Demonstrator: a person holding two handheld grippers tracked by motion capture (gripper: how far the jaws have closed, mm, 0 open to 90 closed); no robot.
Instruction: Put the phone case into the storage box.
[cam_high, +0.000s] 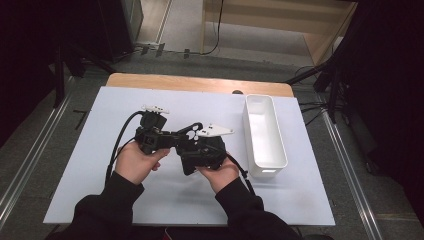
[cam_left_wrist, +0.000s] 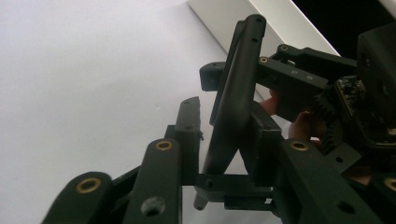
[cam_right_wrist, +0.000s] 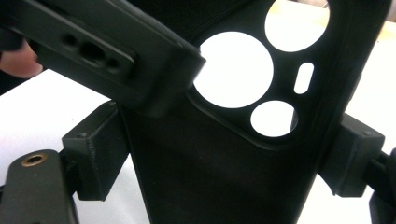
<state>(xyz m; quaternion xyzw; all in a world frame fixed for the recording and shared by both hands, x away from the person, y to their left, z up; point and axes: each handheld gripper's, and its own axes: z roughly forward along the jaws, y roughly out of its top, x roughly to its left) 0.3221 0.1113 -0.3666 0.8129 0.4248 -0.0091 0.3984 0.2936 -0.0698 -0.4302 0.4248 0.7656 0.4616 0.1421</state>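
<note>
The right gripper (cam_right_wrist: 224, 186) is clamped across the sides of a black phone case (cam_right_wrist: 243, 154), its round camera cutouts showing through to the white bench (cam_high: 190, 200). The left gripper (cam_left_wrist: 224, 154) pinches the same phone case edge-on between its jaws, so both hold it together above the middle of the bench. In the high view the two grippers meet nose to nose. A white rectangular bin (cam_high: 280, 155) stands just to the right, apart from them.
</note>
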